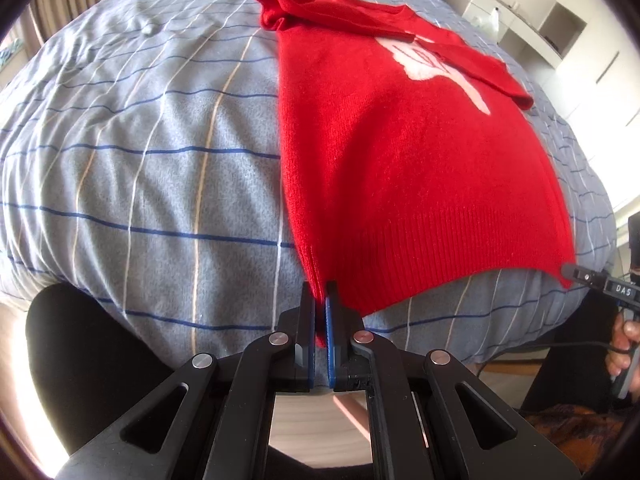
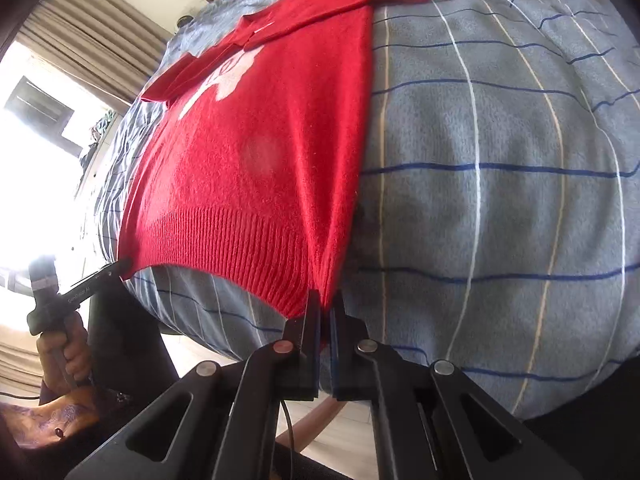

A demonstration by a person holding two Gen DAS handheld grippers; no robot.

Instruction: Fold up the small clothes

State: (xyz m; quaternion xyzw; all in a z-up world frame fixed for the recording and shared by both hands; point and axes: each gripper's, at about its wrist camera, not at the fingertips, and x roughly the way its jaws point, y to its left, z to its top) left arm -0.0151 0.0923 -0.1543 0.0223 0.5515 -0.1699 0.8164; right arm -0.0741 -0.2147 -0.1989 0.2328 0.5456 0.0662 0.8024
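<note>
A small red knit sweater [image 1: 400, 140] with a white pattern lies flat on a bed, both sleeves folded in across the chest. My left gripper [image 1: 321, 292] is shut on the left corner of its ribbed hem at the bed's near edge. My right gripper [image 2: 326, 300] is shut on the hem's right corner; the sweater [image 2: 256, 152] stretches away from it. Each gripper shows in the other's view, pinching the opposite hem corner: the right gripper [image 1: 570, 272] and the left gripper [image 2: 122, 266].
The bed has a blue-grey quilt [image 1: 140, 160] with white and dark blue lines. White shelves [image 1: 540, 28] stand beyond the bed. A bright window with curtains [image 2: 52, 100] is on the far side. Wooden floor lies below the bed edge.
</note>
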